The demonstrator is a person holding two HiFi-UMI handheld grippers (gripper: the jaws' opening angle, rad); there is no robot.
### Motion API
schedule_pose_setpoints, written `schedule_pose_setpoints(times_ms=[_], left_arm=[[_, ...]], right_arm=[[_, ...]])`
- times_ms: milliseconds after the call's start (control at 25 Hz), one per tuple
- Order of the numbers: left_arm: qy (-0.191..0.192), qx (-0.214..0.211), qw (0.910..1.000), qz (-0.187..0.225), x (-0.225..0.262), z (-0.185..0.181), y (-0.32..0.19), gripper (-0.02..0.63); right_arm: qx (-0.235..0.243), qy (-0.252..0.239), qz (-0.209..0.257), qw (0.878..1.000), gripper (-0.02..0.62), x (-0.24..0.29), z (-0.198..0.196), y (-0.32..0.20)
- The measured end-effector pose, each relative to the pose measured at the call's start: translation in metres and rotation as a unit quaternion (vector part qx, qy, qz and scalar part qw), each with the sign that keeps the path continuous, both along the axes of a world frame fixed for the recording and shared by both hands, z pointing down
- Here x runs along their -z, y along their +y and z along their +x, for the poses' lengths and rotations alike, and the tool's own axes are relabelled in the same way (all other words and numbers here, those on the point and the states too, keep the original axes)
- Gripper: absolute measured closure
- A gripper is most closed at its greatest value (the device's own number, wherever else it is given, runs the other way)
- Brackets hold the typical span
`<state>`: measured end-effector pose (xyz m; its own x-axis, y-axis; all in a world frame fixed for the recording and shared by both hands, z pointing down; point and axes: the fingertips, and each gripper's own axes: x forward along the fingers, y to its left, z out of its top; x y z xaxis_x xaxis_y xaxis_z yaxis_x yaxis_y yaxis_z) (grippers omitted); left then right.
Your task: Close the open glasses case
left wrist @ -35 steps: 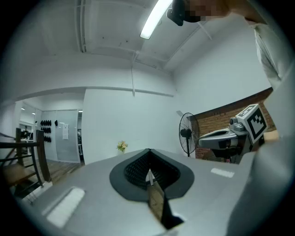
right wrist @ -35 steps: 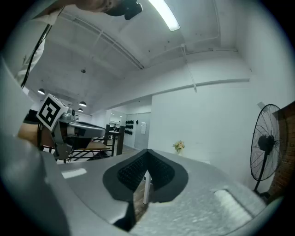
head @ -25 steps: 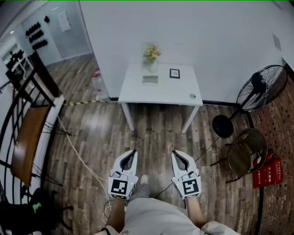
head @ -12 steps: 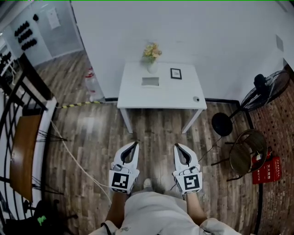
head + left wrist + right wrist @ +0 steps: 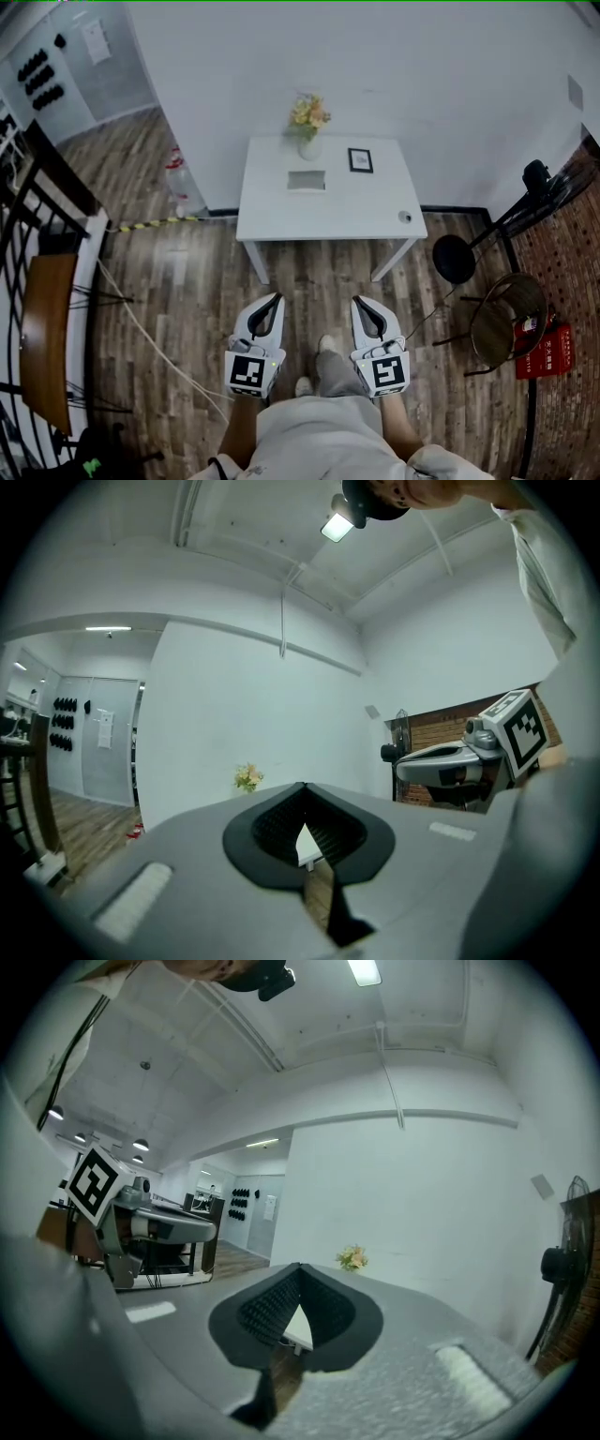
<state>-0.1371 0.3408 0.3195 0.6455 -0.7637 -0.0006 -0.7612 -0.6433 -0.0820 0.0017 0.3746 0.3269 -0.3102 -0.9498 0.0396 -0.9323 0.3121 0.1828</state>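
A white table (image 5: 356,202) stands against the wall ahead. On it lies a small grey oblong, the glasses case (image 5: 307,180), too small to tell how its lid stands. My left gripper (image 5: 276,298) and right gripper (image 5: 356,302) hover side by side over the wooden floor, well short of the table. Both are shut with nothing between their jaws. In the left gripper view the left gripper (image 5: 302,785) has its tips meeting, and the table shows only through the gap. The right gripper (image 5: 300,1266) looks the same in its own view.
On the table stand a vase of flowers (image 5: 307,120), a small picture frame (image 5: 360,160) and a small round thing (image 5: 404,217). A standing fan (image 5: 539,183) and a round chair (image 5: 506,319) are at the right. A wooden bench (image 5: 47,328) and a floor cable (image 5: 141,319) lie left.
The table has drawn slightly nearer and lower in the head view as the person steps forward. Both grippers stay shut and keep their place in front of the body.
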Motion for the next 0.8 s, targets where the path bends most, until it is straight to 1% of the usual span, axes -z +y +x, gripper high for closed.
schedule_pose_setpoints(times_ms=[240,480,640,800], left_arm=[[-0.007,0.009,0.9999,-0.006,-0.007,0.007,-0.048,0.586],[-0.012,0.017,0.9998,-0.004,0.002,0.031,-0.106,0.586],[-0.025,0.038,0.9988,-0.021,-0.01,0.039,-0.14,0.586],[-0.028,0.056,0.9978,-0.023,-0.009,0.054,-0.172,0.586]], right_arm=[[0.009,-0.008,-0.001,1.0,0.592,-0.006,0.01,-0.049],[0.024,-0.013,-0.011,1.0,0.592,-0.005,0.036,-0.11],[0.041,-0.014,-0.019,0.999,0.592,-0.005,0.054,-0.15],[0.065,-0.01,-0.014,0.998,0.592,-0.001,0.067,-0.188]])
